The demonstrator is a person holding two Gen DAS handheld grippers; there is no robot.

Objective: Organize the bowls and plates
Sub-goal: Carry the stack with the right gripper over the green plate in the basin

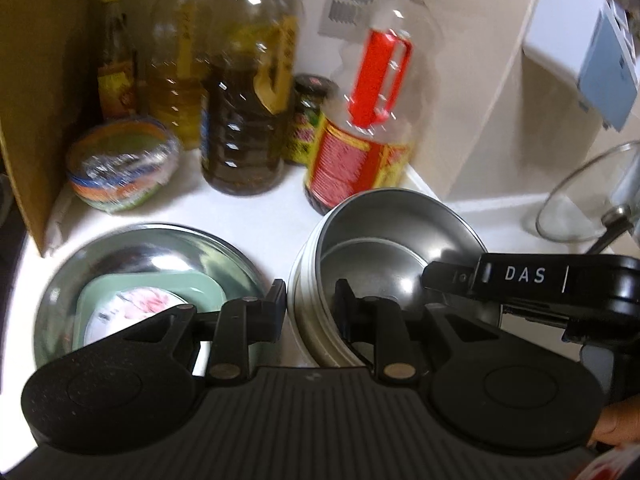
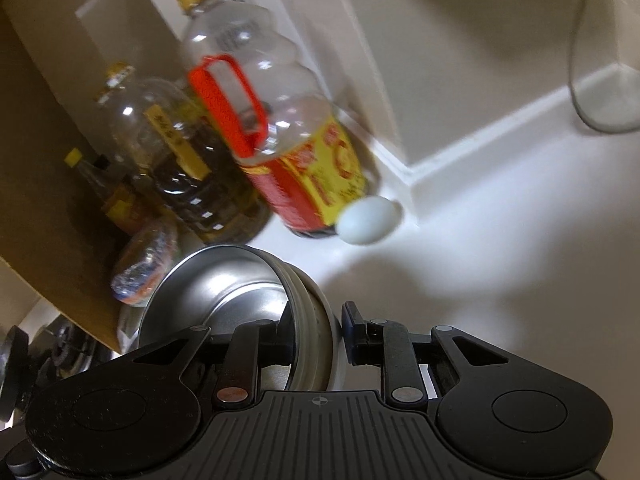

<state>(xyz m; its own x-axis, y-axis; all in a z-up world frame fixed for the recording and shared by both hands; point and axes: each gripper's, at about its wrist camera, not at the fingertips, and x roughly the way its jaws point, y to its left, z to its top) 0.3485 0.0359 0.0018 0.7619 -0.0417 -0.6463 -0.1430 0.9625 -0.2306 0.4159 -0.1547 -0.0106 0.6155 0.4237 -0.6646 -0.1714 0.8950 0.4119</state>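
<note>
A stack of nested steel bowls (image 1: 384, 240) with pale rims underneath sits right of centre in the left wrist view. My left gripper (image 1: 310, 308) is shut on the stack's left rim. My right gripper (image 1: 430, 276) reaches in from the right and clamps the far rim. In the right wrist view the same stack (image 2: 224, 292) appears tilted, and the right gripper (image 2: 318, 336) is shut on its layered edge. To the left a wide steel dish (image 1: 224, 252) on the white counter holds a green square plate (image 1: 196, 284) with a small patterned plate (image 1: 128, 308) on it.
Oil bottles (image 1: 244, 100), a red-handled sauce bottle (image 1: 368, 120) and a dark jar (image 1: 308, 120) stand close behind the stack. A plastic-wrapped pack of bowls (image 1: 120, 164) leans by a cardboard panel (image 1: 40, 100). A glass lid (image 1: 580, 200) rests at right, an egg (image 2: 368, 220) by the wall.
</note>
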